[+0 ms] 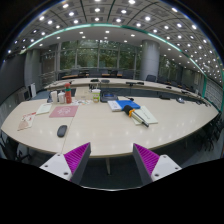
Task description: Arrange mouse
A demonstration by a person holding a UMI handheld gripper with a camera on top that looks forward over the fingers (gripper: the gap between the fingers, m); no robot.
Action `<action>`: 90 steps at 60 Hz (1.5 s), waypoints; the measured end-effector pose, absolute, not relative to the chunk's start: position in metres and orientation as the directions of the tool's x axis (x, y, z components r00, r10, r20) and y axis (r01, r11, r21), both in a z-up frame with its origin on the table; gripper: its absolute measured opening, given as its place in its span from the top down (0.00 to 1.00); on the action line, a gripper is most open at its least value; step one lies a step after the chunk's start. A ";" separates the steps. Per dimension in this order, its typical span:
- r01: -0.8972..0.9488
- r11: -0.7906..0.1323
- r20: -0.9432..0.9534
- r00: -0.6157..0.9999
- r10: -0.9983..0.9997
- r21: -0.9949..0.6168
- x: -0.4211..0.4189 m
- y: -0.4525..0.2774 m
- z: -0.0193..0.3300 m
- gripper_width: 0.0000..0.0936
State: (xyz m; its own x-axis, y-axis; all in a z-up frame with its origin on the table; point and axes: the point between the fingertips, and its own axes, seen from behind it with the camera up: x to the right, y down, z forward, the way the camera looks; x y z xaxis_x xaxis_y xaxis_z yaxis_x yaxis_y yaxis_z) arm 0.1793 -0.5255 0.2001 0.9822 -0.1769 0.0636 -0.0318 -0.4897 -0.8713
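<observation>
We hold the gripper (110, 160) with jaws released, nothing between them, well back from the mouse (62, 130). The mouse lies alone on the pale worktop (110, 125), ahead and left. We judge it light, hard and smooth; grip its flanks. A pink sheet (63, 112), bottles (68, 97) and blue books (127, 104) lie beyond, clear of our approach.

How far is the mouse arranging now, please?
Nothing looks done yet. The mouse lies alone on the table, beyond the left finger, untouched. The gripper is open, holding nothing, fingers short of it. Left: reach the mouse, grip it, and place it.
</observation>
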 end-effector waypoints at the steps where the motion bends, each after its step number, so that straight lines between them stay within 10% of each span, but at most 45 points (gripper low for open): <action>1: -0.033 -0.492 0.063 0.982 -0.178 -0.870 0.182 -0.527 0.198 0.08; 30: -0.068 -0.618 0.033 0.988 -0.150 -0.783 0.086 -0.539 0.085 0.09; 60: -0.036 -0.576 0.014 0.997 -0.081 -0.816 -0.075 -0.280 0.016 0.09; 90: -0.027 -0.622 0.030 0.996 -0.081 -0.782 -0.088 -0.212 -0.013 0.56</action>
